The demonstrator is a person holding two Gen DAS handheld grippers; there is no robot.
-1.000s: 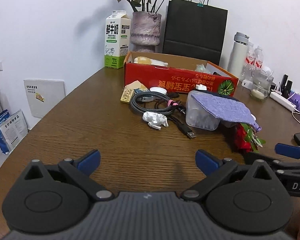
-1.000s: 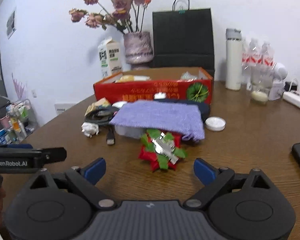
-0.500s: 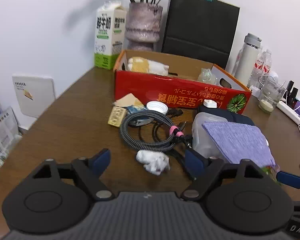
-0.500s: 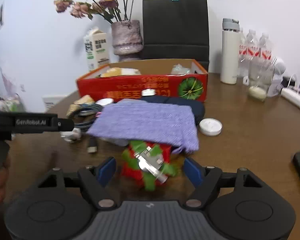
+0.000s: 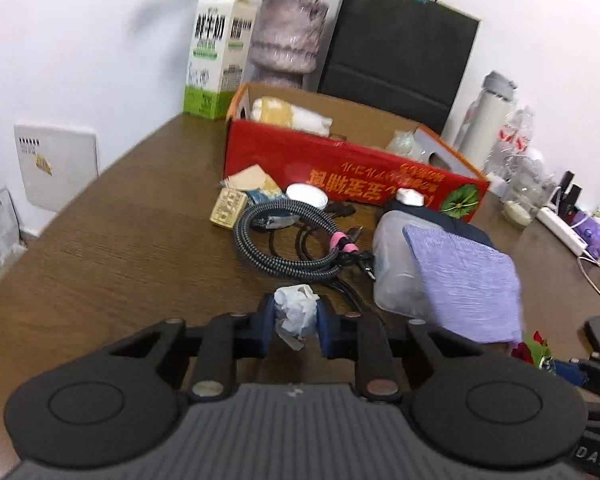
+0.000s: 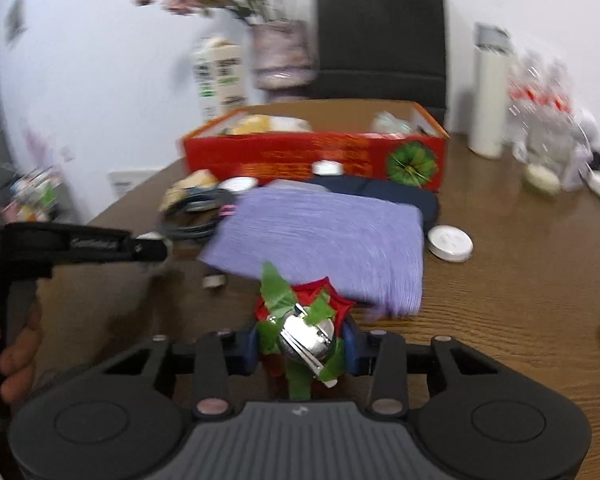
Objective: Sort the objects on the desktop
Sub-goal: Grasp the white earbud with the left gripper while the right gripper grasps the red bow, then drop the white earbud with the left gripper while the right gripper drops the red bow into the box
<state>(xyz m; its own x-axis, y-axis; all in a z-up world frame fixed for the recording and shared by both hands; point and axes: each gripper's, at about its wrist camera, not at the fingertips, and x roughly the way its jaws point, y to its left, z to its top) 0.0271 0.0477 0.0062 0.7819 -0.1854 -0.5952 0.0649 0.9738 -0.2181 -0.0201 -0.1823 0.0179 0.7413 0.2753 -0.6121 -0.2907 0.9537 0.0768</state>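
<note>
Both sets of jaws are closing as we watch. Left gripper (image 5: 296,322) pinches a paper wad (image 5: 296,310); right gripper (image 6: 302,344) pinches a red flower (image 6: 300,320).

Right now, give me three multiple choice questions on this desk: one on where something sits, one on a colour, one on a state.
1. Where is the crumpled white paper?
A. inside the red box
B. between the left hand-held gripper's pads
C. on the purple cloth

2. What colour is the cloth draped behind the flower ornament?
A. purple
B. yellow
C. black

3. What is the red box's top like?
A. taped shut
B. open
C. covered by a lid

Answers: 1 B, the left hand-held gripper is closing with the paper between its pads. 2 A, it shows purple in both views. 3 B, items inside are visible.
</note>
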